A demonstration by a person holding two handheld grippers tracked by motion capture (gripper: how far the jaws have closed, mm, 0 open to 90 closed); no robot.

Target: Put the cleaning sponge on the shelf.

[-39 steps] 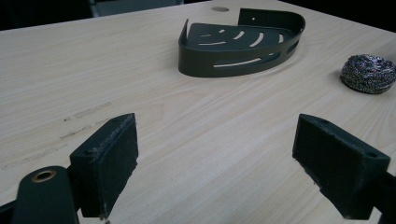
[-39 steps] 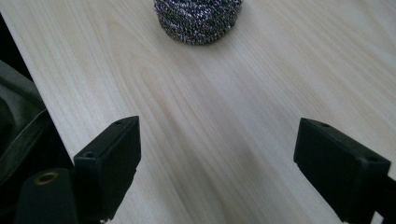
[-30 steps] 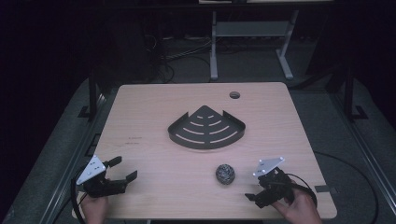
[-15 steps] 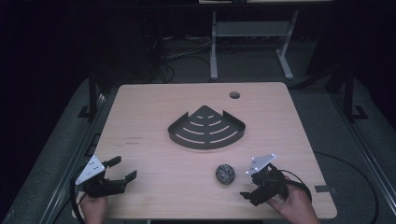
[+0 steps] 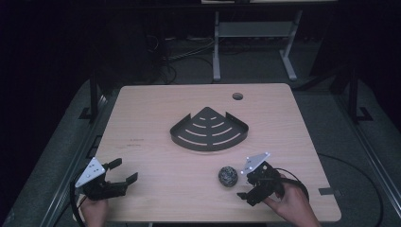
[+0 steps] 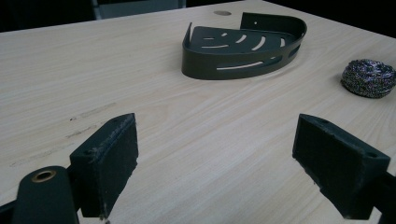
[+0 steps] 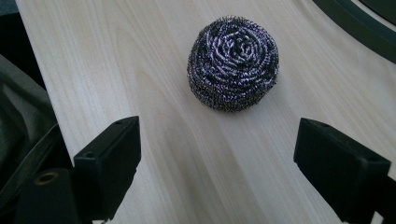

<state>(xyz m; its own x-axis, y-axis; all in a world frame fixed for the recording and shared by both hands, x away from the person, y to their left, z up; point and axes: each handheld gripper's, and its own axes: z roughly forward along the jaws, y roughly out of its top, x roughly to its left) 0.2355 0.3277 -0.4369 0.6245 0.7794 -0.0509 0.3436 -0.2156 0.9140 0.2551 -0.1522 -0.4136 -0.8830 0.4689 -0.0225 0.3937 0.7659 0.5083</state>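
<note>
Left side of the pale wood-grain table [image 5: 156, 109]: the left gripper [image 5: 118, 177] sits near the front-left corner, jaws spread wide with nothing between them. In the left gripper view bare tabletop lies between its two black pads [image 6: 109, 158]. It is well apart from every object.

Centre: a dark metal quarter-round corner shelf with curved slots and a low rim [image 5: 209, 131] lies flat on the table, unoccupied. A small round hole [image 5: 237, 96] is set in the tabletop behind it.

Right of centre: a round steel-wool scouring ball of coiled, shiny grey wire [image 5: 228, 176] rests on the table in front of the shelf, apart from it. In the right gripper view its wound strands glint silver and faintly purple, with a shallow dimple on top [image 7: 233, 60].

Handling assessment: the ball is judged very light, springy and compressible, rough rather than slippery, and not fragile. It may roll or be nudged away if touched on one side alone. Best hold is judged to be across its widest middle, with a pad on each flank.

Right side: the right gripper [image 5: 250, 187] is just beside the ball and pointed at it, jaws wide apart and holding nothing. The ball lies ahead of the pads, not yet between them.
</note>
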